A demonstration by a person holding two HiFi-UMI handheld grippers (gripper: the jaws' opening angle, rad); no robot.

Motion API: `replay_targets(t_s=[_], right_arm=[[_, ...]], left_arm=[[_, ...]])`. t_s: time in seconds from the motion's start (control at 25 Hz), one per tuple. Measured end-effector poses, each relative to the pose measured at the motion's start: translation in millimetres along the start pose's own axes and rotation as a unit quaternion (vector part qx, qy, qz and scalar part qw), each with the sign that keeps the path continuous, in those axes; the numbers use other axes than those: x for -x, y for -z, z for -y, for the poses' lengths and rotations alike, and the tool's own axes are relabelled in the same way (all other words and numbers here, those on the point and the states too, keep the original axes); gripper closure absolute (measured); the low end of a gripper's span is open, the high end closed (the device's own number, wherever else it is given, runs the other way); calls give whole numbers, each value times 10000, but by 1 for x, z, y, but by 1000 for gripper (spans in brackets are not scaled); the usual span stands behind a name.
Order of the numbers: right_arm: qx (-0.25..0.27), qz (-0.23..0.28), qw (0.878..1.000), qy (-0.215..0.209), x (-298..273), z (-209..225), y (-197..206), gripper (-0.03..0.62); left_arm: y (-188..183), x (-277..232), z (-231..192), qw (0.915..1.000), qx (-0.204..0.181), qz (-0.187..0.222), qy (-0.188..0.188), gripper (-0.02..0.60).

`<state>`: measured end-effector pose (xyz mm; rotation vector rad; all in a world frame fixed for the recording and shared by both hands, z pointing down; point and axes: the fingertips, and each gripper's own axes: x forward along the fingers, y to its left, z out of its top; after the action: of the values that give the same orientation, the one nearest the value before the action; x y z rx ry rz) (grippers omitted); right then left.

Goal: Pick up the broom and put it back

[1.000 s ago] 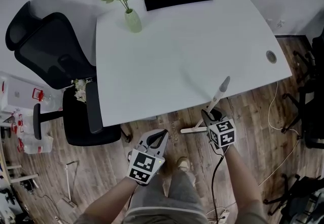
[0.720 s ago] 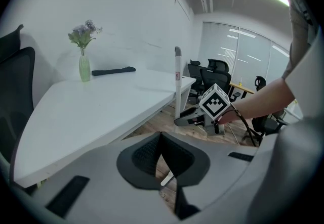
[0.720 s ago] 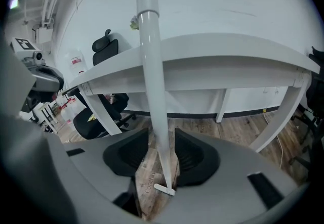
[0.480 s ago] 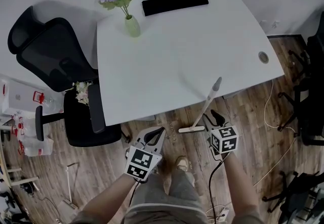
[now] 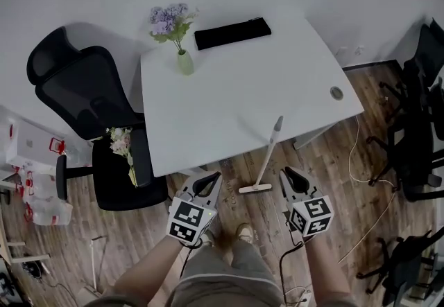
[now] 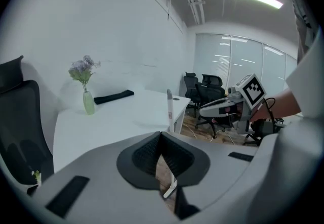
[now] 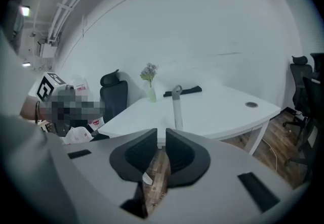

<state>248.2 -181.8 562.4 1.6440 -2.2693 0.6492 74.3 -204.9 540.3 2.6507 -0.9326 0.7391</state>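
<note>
The broom (image 5: 268, 154) is a pale stick with a flat head on the wood floor, and its grip end leans on the white table's (image 5: 229, 98) front edge. Nothing holds it. My left gripper (image 5: 211, 178) hovers left of the broom head, jaws together and empty. My right gripper (image 5: 286, 174) hovers to the right of the head; its jaws are closing with a narrow slit left and nothing between them. The left gripper view shows the broom (image 6: 169, 104) beyond my left gripper (image 6: 161, 137). In the right gripper view, the broom (image 7: 176, 102) rises past my right gripper (image 7: 161, 134).
A vase of flowers (image 5: 184, 62) and a black pouch (image 5: 232, 33) sit at the table's far side. A black office chair (image 5: 90, 98) stands to its left, more chairs (image 5: 416, 139) to the right. Cables (image 5: 355, 160) trail over the floor.
My right gripper let go of the broom handle and drew back. Both grippers rose away from the floor. The broom stayed leaning on the table edge.
</note>
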Motion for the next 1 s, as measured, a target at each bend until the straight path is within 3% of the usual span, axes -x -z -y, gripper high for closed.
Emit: replay_targets(t_s=[0.36, 0.64, 1.0], right_arm=[[297, 560, 9980, 18, 90, -60, -80, 545], [267, 844, 9956, -311, 140, -115, -126, 556], [671, 1147, 9888, -684, 191, -179, -153, 562]], left_arm=[[-58, 62, 13, 9987, -263, 427, 137, 566], [-85, 112, 19, 9968, -365, 685, 191, 566], [-102, 169, 29, 9940, -563, 912, 221, 566]])
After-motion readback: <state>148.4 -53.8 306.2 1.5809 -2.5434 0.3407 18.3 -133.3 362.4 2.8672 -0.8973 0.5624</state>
